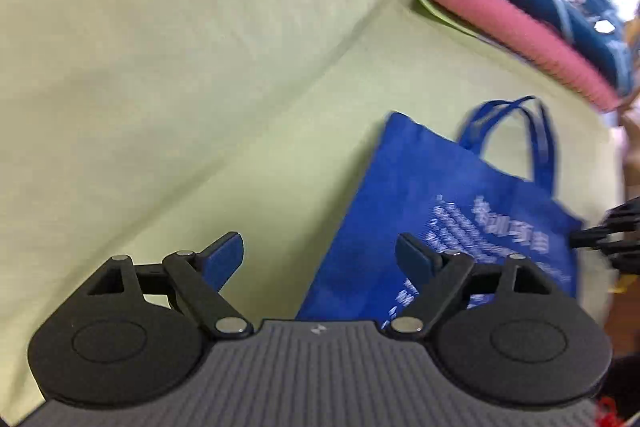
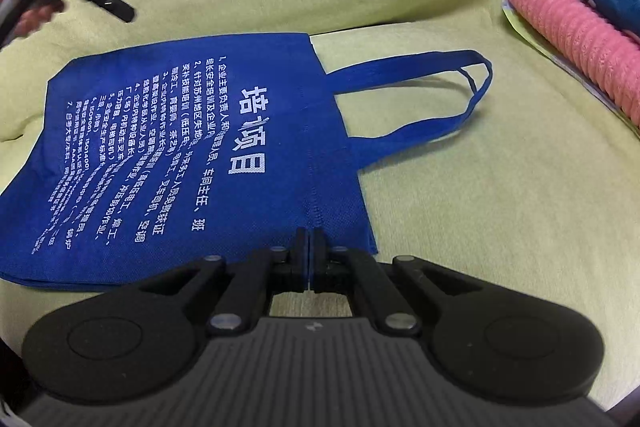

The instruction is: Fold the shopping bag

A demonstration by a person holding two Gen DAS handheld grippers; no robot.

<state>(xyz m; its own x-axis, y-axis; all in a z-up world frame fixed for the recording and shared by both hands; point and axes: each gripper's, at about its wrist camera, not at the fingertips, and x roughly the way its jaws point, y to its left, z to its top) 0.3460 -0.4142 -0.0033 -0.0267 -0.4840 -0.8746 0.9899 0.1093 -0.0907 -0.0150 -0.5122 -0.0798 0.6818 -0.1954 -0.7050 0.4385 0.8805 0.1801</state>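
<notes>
Your right hand-held gripper (image 2: 310,247) sits at the bottom centre of its view with the jaws pressed together at the near edge of the blue shopping bag (image 2: 192,163); whether they actually pinch fabric or only meet above the hem is hard to tell, since the contact spot is hidden behind the fingers. Your left hand-held gripper (image 1: 320,259) has its jaws wide apart with nothing between them, over bare cushion just left of the bag. That bag lies flat and full-size on the yellow-green sofa (image 2: 500,207), printed side up, its handles (image 2: 452,83) stretched toward the right of the frame. No fold shows yet, so judge the whole job as still ahead of you. In the left view the picture is smeared and the bag's lower corner is cut off by the gripper body. At upper right, the rolled pink and navy blankets (image 2: 580,27) run out of frame.
</notes>
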